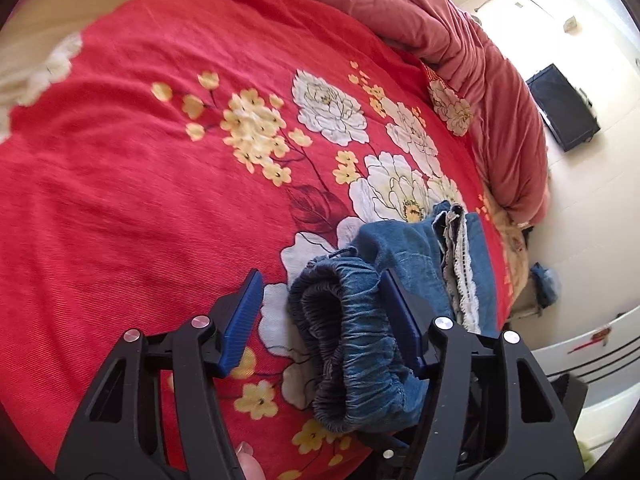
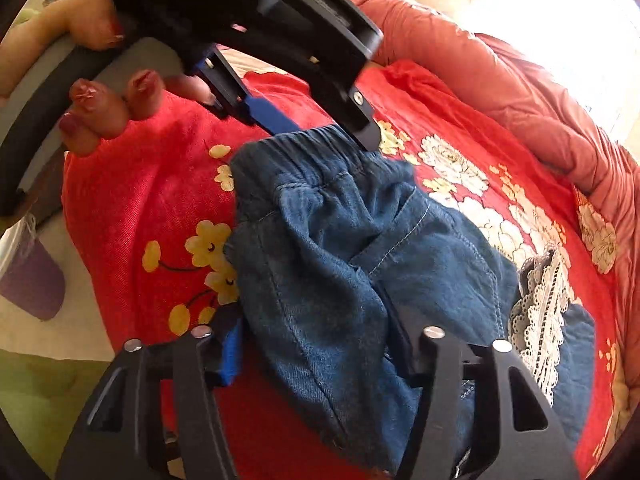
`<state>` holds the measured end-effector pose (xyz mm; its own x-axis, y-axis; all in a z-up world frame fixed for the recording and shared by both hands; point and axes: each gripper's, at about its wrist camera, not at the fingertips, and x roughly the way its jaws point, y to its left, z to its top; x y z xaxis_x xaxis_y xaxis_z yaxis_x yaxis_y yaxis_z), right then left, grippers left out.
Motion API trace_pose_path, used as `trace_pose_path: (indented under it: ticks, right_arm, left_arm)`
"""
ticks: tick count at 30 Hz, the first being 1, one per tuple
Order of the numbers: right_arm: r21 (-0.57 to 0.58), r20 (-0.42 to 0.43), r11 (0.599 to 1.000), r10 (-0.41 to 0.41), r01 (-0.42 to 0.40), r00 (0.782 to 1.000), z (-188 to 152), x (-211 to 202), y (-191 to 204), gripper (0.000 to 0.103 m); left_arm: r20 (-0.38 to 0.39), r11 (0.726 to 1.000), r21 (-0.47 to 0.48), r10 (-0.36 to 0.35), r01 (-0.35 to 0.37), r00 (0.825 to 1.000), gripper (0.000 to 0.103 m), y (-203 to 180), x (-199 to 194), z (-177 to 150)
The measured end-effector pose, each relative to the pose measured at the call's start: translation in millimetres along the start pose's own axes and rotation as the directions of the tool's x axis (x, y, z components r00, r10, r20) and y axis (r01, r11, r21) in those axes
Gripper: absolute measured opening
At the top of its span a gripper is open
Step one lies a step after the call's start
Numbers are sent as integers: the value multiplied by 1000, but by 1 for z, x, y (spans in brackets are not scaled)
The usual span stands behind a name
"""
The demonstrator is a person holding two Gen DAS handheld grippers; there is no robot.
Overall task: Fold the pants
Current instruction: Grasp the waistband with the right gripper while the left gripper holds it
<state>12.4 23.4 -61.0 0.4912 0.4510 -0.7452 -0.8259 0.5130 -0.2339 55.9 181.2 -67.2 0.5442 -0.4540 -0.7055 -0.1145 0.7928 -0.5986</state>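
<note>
While the blue denim pants with the elastic gathered waistband (image 1: 352, 332) lie bunched near the edge of the bed, you have not got far: no clean fold shows yet, only a crumpled heap with the waistband toward you and the white lace-trimmed leg hems (image 2: 540, 308) trailing off to the far side. Your left hand-held gripper (image 1: 320, 320) straddles the rolled waistband; its right blue pad (image 1: 400, 320) sits against the cloth, but its left blue pad (image 1: 242, 320) stands clear of it with floral bedding visible in the gap, so read it as spread, not pinching. Your right hand-held gripper (image 2: 316, 356) has a thick bulge of denim between its jaws low on the seat of the pants; the left pad touches the fabric edge, the right pad is buried behind the cloth, so you cannot tell whether it truly bites. Left to do, by my judgement: secure both holds, lift and spread the garment flat, lay leg on leg, then fold across. Around you: red bedspread printed with white and yellow flowers (image 1: 140, 180), wrinkled but otherwise bare across its middle; a dusty-pink quilted duvet (image 1: 480, 60) heaped along the far side, which limits room to spread the legs that way. A black box-like object (image 1: 560, 108) sits on the floor beyond, too far to matter.
</note>
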Motion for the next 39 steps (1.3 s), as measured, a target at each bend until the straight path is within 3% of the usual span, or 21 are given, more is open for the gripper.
trace_pose_path:
  ticks: [3, 7, 10, 15, 22, 28, 33, 39]
  right_arm:
    - [92, 25, 994, 53, -56, 998, -4, -7, -15, 33]
    - [285, 107, 940, 165, -189, 981, -16, -25, -53, 18]
    - [361, 153, 903, 190, -234, 970, -24, -36, -72, 18]
    - [446, 219, 857, 174, -258, 960, -32, -55, -100, 17]
    - [593, 291, 770, 68, -235, 954, -67, -92, -151, 17]
    - [690, 290, 694, -2, -207, 957, -102, -106, -178, 17]
    - [741, 266, 645, -25, -187, 964, -129, -115, -183, 17]
    - [785, 228, 597, -29, -166, 973, -158, -116, -179, 17]
  left_arm:
    - [-37, 998, -26, -59, 58, 998, 42, -2, 10, 1]
    - [-44, 998, 2, -57, 57, 997, 42, -18, 10, 4]
    - [-47, 995, -1, -99, 99, 994, 42, -31, 7, 8]
    - [-37, 990, 42, -135, 136, 990, 42, -68, 8, 15]
    - [-60, 969, 126, -206, 212, 977, 42, -139, 29, 29]
    - [-116, 952, 177, -232, 249, 966, 42, -193, 71, 29]
    - [-179, 946, 221, -199, 237, 963, 42, -224, 113, 20]
    - [-184, 937, 237, -214, 255, 959, 42, -233, 112, 14]
